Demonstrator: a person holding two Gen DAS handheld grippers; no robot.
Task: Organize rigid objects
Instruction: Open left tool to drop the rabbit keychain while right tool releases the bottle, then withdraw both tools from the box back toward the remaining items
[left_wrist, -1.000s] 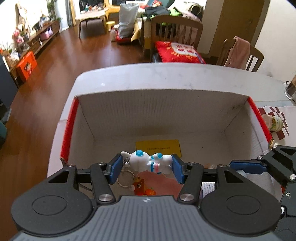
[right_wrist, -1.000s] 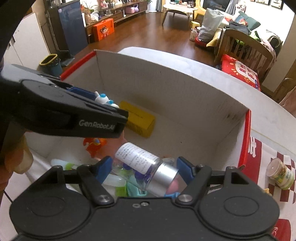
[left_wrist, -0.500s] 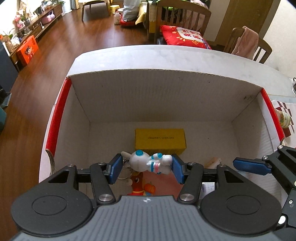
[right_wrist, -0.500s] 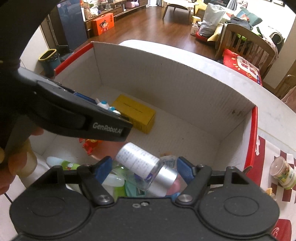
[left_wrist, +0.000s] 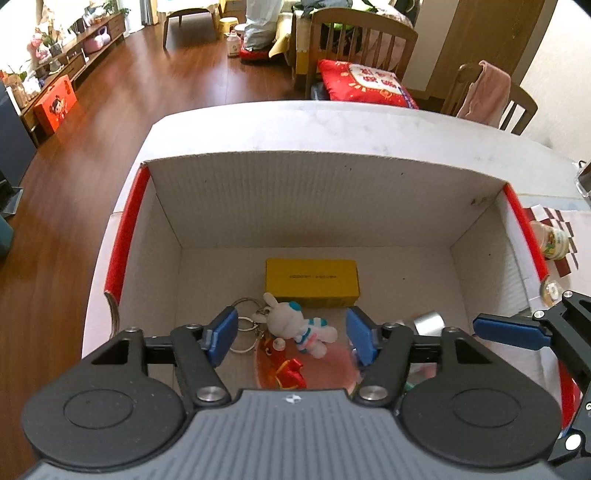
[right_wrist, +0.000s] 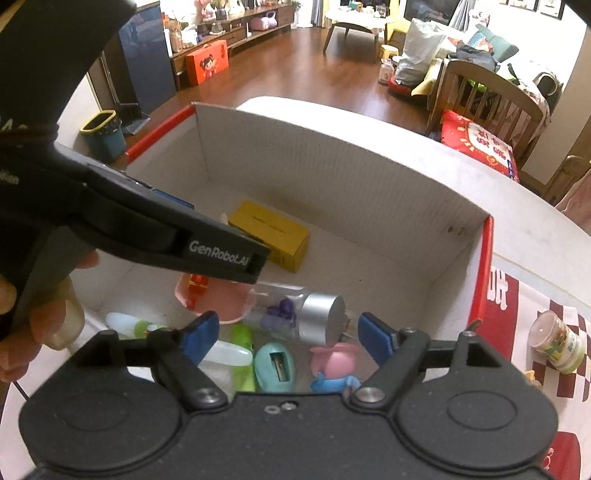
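Over the white cardboard box (left_wrist: 332, 195) with its red-edged side walls, I have both grippers pointing steeply down. My left gripper (left_wrist: 291, 334) has just been opening its jaws; they now stand spread, and the white rabbit keychain toy (left_wrist: 295, 325) lies loose between them on the box floor, touching neither blue pad, its metal rings (left_wrist: 243, 325) trailing off to the left. Just past it, toward the far wall, sits the yellow carton (left_wrist: 312, 282), and nearer me a red figure (left_wrist: 290, 371) lies on something pink. My right gripper (right_wrist: 286, 338) has likewise been opening, and its jaws are spread too, with the clear bottle with a silver cap (right_wrist: 299, 317) lying on its side on the box floor between and beyond the pads, free of both. Closer in the right wrist view I see a teal oval piece (right_wrist: 275, 365), a pink and blue figure (right_wrist: 334, 367) and a green and white item (right_wrist: 236, 350), though I cannot make out what that last one is. A hand (right_wrist: 33, 321) grips the left tool at the left edge. Outside the box, to the right on the counter (left_wrist: 332, 125), a small jar (right_wrist: 559, 345) stands on a red-and-white checked cloth (right_wrist: 535, 295).
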